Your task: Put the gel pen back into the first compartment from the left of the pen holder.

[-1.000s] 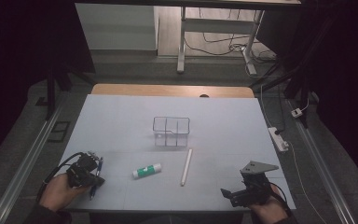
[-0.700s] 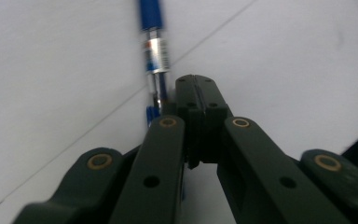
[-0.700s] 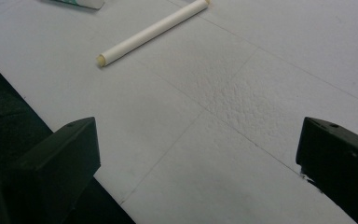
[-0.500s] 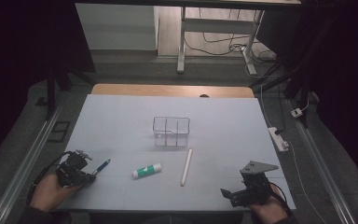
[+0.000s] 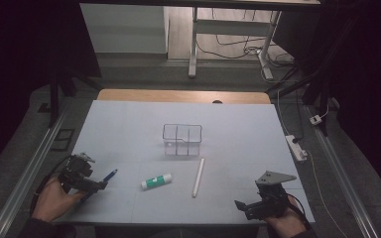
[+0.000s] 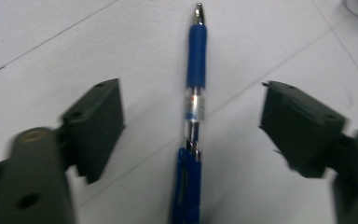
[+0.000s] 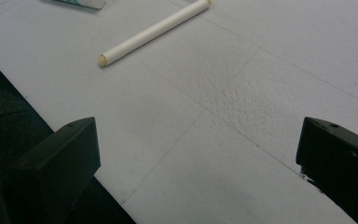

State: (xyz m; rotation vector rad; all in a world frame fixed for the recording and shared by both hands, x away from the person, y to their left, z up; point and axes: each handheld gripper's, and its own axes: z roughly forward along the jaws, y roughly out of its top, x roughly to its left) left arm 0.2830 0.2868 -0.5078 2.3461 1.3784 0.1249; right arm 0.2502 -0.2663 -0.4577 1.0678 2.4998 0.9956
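Blue pen [image 6: 195, 116] is what I am working with, but I take the scene from the biggest thing down. I see the table [image 5: 129, 124] with its pale sheet, marked by thin lines, and everything lies on it. Near the middle stands a clear plastic organiser box [image 5: 182, 140] with compartments, upright. Toward my side of it lies a white stick [image 5: 198, 177], roughly lengthwise away from me, and just left of that a white glue stick with a green label [image 5: 157, 181], lying on its side.

My left claw [image 5: 95, 186] sits at the near left of the table, held in my left hand [image 5: 54, 198]. Its jaws have just been opening and now stand wide apart, with the pen lying between them and neither pad touching it. My right claw [image 5: 240, 206] rests at the near right edge, in my right hand [image 5: 285, 223], jaws spread wide over bare sheet; in the right gripper view the white stick lies well ahead of them.

Now the pen itself, seen along the left gripper view: it lies flat on the sheet, pointing straight away from the claw. It has a silver tip at the far end, then a blue rubbery grip, then a short clear section showing the inside, then a dark blue barrel with a clip nearest the camera. In the high view its tip points toward the glue stick, well apart from it.
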